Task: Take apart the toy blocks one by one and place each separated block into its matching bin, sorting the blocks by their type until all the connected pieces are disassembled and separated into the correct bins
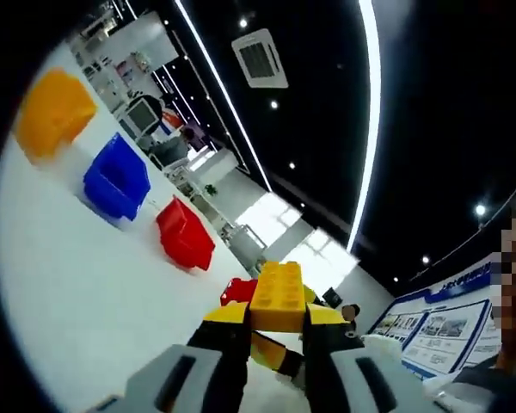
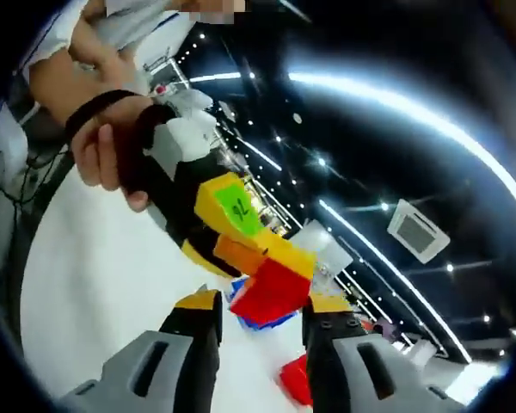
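Left gripper (image 1: 277,344): jaws pressed in on a yellow block (image 1: 277,297), pinching it from both sides, long axis running straight out ahead of the jaws. A red block (image 1: 238,290) is stuck to it on its left side, partly hidden.

Bins sit on the white table (image 1: 86,301), off to the left and beyond the left gripper, in a row: orange bin (image 1: 53,112), blue bin (image 1: 117,176), red bin (image 1: 185,233). Red bin is nearest to the held cluster.

Right gripper view: a hand (image 2: 103,155) carries the left gripper in from the upper left, and the block cluster hangs off its tip straight ahead of the right gripper (image 2: 262,323). The red block sits right between the right jaws, which look spread, not yet touching it as far as I can tell. A blue piece shows just behind it.

Judgement: the right gripper needs to close on red and pull away along the stack axis, then head to the red bin.
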Demonstrator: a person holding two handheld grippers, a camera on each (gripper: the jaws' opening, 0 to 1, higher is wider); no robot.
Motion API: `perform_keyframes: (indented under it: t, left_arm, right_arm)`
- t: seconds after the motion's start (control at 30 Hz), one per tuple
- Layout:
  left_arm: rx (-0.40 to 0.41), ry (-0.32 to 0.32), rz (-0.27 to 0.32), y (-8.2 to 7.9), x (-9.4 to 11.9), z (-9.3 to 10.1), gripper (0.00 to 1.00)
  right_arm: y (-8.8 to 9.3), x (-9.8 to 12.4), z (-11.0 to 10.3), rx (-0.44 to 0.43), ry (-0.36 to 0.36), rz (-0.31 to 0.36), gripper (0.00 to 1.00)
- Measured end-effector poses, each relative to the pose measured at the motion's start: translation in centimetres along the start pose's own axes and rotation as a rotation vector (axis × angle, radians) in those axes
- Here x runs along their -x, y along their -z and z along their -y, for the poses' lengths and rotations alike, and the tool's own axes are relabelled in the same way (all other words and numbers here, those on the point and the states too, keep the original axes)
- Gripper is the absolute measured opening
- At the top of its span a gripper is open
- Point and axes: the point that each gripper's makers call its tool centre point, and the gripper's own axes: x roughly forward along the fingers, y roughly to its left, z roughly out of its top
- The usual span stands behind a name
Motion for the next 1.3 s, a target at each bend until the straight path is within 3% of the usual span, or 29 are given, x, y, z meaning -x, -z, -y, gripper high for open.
perform_keyframes:
  t: [0.13, 0.23, 0.3, 0.33, 0.5, 0.57, 0.6, 0.7, 0.8, 0.97, 1.0, 1.03, 1.13, 1.17, 1.23, 1.3]
  left_arm:
    - [0.001, 0.014, 0.011, -0.3, 0.0, 0.4, 0.24]
    - [0.016, 0.038, 0.012, -0.3, -0.1, 0.8, 0.25]
    - [-0.067, 0.04, 0.028, -0.6, -0.1, 1.1, 0.25]
    - [-0.068, 0.052, 0.027, -0.5, -0.1, 1.4, 0.25]
    - [-0.09, 0.039, 0.034, -0.7, -0.3, 1.7, 0.28]
    - [-0.086, 0.033, 0.036, -0.7, -0.4, 1.6, 0.28]
    - [-0.08, 0.036, 0.037, -0.7, -0.4, 1.6, 0.28]
    - [-0.028, 0.049, 0.054, -0.9, -0.1, 1.7, 0.26]
    - [-0.066, 0.05, 0.035, -0.8, -0.1, 1.7, 0.25]
    - [-0.18, 0.013, -0.054, -0.5, 0.3, 0.9, 0.24]
    - [-0.194, -0.002, -0.067, -0.7, 0.5, 0.7, 0.24]
    - [-0.193, -0.004, -0.049, -1.2, 0.7, 0.7, 0.24]
    - [-0.229, -0.041, -0.037, -2.0, 1.2, -0.1, 0.25]
    - [-0.232, -0.051, -0.025, -2.3, 1.3, -0.4, 0.25]
    - [-0.309, -0.098, -0.022, -2.7, 1.6, -1.3, 0.25]
    - [-0.359, -0.136, -0.016, -2.8, 1.8, -1.8, 0.25]
  right_arm:
    - [-0.6, 0.3, 0.0, -0.126, -0.015, 0.022, 0.28]
    - [-0.7, 0.5, 0.3, -0.134, 0.0, 0.025, 0.27]
    - [-1.0, 0.7, 0.3, -0.235, -0.016, 0.052, 0.25]
    - [-1.1, 0.8, 0.2, -0.275, -0.041, 0.053, 0.24]
    - [-1.7, 1.0, 0.2, -0.19, -0.042, 0.082, 0.24]
    - [-1.8, 1.0, 0.1, -0.112, -0.014, 0.077, 0.24]
    - [-1.9, 1.0, 0.1, -0.11, -0.013, 0.082, 0.24]
    - [-1.6, 1.1, 0.1, -0.214, -0.041, 0.071, 0.24]
    - [-1.5, 1.1, 0.1, -0.2, -0.048, 0.069, 0.23]
    - [-0.6, 1.1, -0.9, -0.062, -0.123, 0.053, 0.23]
    - [0.2, 1.1, -1.0, 0.054, -0.121, 0.027, 0.23]
    - [0.5, 1.2, -1.2, 0.09, -0.124, 0.033, 0.23]
    - [1.4, 1.5, -1.2, 0.004, -0.138, 0.007, 0.23]
    - [1.4, 1.5, -0.9, 0.01, -0.133, 0.009, 0.24]
    - [1.4, 1.6, -0.4, -0.002, -0.114, 0.017, 0.24]
    - [1.4, 1.8, -0.2, -0.074, -0.107, 0.022, 0.24]
